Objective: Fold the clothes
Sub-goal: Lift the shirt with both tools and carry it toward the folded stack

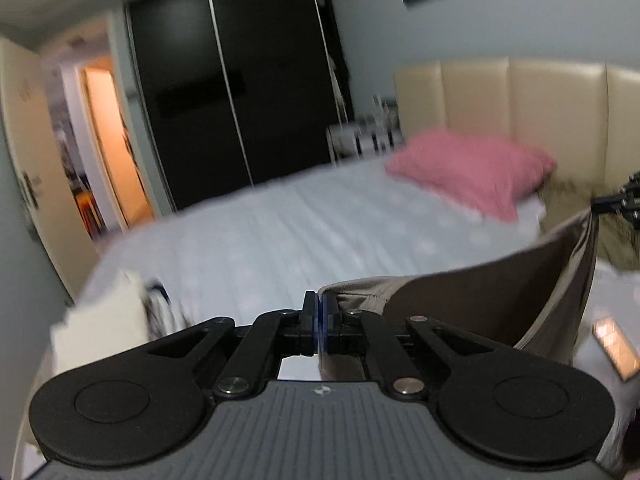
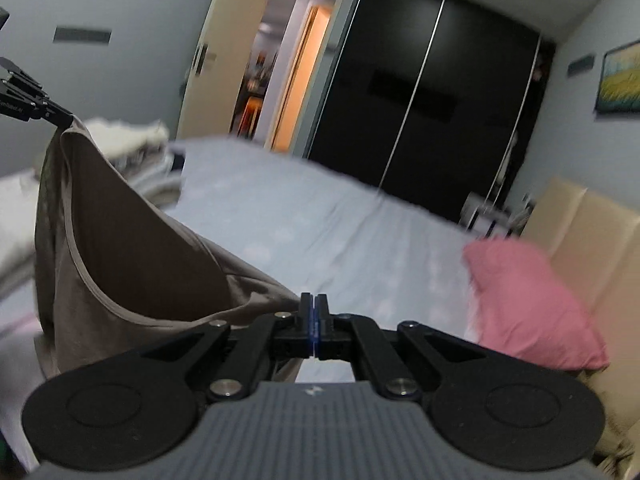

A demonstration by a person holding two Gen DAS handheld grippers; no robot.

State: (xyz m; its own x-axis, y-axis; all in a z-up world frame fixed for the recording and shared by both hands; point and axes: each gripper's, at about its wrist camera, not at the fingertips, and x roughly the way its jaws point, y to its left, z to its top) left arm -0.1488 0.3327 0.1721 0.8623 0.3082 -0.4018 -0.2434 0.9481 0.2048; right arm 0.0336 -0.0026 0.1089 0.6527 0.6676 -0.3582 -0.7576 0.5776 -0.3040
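Note:
A taupe-brown garment (image 1: 492, 300) hangs stretched in the air between my two grippers, above the bed. My left gripper (image 1: 320, 306) is shut on one corner of it. My right gripper (image 2: 314, 307) is shut on the other corner; the garment (image 2: 132, 256) sags in a curve between the two. The right gripper (image 1: 600, 202) shows at the right edge of the left wrist view, pinching the cloth. The left gripper (image 2: 66, 120) shows at the upper left of the right wrist view, also pinching it.
A bed with a pale blue sheet (image 1: 304, 232) lies below. A pink pillow (image 1: 472, 168) rests by the cream headboard (image 1: 520, 96). A stack of folded clothes (image 2: 136, 152) sits at the bed's edge. A black wardrobe (image 1: 240, 80) and open doorway (image 1: 108, 132) stand beyond.

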